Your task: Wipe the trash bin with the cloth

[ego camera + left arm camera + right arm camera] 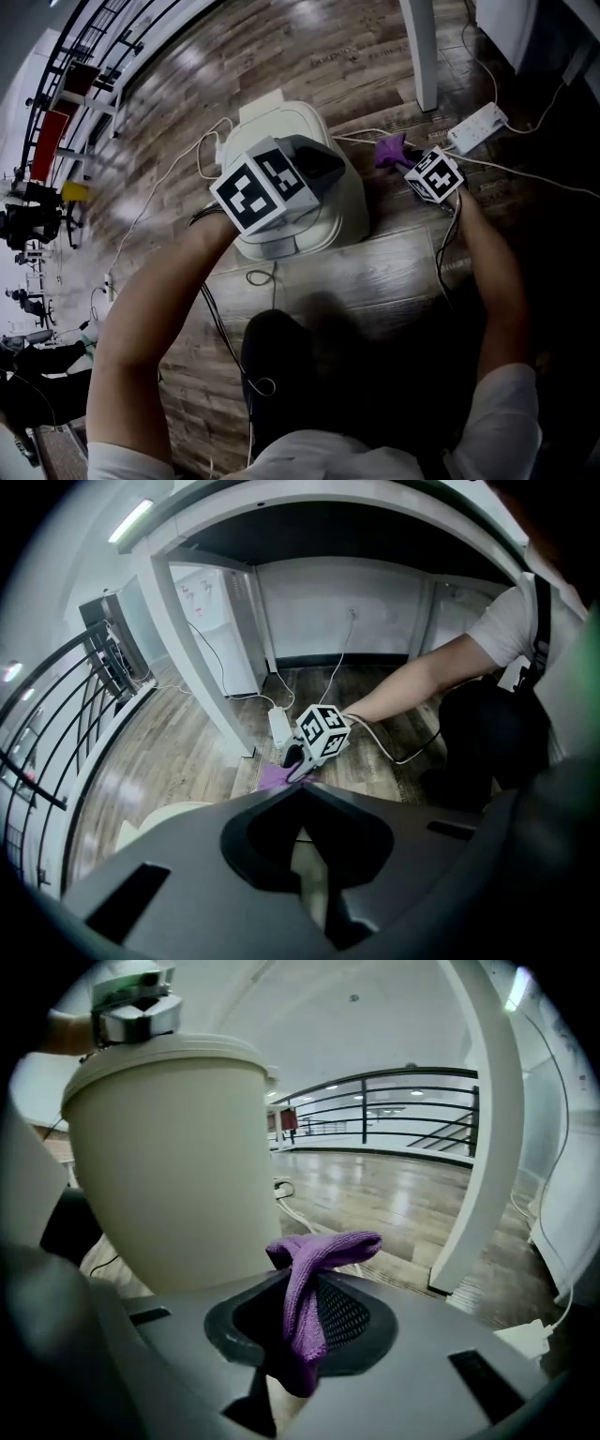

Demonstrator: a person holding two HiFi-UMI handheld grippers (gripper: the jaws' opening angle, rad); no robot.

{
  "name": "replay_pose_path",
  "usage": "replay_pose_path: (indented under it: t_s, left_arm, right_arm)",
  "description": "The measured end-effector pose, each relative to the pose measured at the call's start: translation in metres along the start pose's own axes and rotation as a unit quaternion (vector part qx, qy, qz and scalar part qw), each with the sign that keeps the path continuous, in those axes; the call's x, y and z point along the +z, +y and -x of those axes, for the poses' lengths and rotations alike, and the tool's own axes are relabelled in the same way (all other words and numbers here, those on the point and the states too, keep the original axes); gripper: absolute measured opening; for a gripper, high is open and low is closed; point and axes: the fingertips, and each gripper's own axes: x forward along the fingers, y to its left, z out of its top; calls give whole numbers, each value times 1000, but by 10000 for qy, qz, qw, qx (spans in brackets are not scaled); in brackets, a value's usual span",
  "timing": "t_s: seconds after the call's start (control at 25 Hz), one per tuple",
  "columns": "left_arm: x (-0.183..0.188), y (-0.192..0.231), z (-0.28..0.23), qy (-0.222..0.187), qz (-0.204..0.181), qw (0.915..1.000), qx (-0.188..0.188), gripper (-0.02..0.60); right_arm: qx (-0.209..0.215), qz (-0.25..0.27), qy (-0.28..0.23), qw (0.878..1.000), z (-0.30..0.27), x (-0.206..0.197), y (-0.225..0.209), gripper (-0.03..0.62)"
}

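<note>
Right gripper point(298, 1335) clamps cloth point(323, 1246), seen only in own view; left gripper point(319, 164) closed over bin point(349, 214).

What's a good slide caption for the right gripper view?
Right gripper holds a purple cloth beside the cream trash bin.

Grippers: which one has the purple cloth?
The right gripper: the purple knitted cloth is pinched between its fingers beside the cream plastic trash bin. The left gripper is shut and empty, atop the bin.

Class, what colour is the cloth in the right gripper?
Purple; the cloth shows best in the right gripper view.
</note>
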Motion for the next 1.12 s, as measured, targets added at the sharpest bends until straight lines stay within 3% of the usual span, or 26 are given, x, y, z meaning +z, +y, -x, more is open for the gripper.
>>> replay_pose_path:
  t_s: [0.16, 0.36, 0.52, 0.88, 1.12]
  left_arm:
    - [1, 2, -1, -5, 14, 10000, 24, 5]
    - [1, -4, -2, -21, 11, 10000, 62, 5]
    - [0, -4, -4, -36, -4, 9999, 96, 5]
    - [0, -1, -1, -96, -56, 9998, 163, 5]
    - [-4, -1, 2, -51, -67, 9999, 114, 5]
  right_arm:
    - [-249, -169, 26, 9995, -38, 23, -11, 83]
    - [71, 193, 277, 9994, -79, 35, 28, 83]
    - [80, 770, 406, 9962, -95, 33, 44, 83]
    - [710, 862, 569, 9921, -91, 8, 83, 83]
    - [773, 1110, 480, 9896, -66, 3, 110, 83]
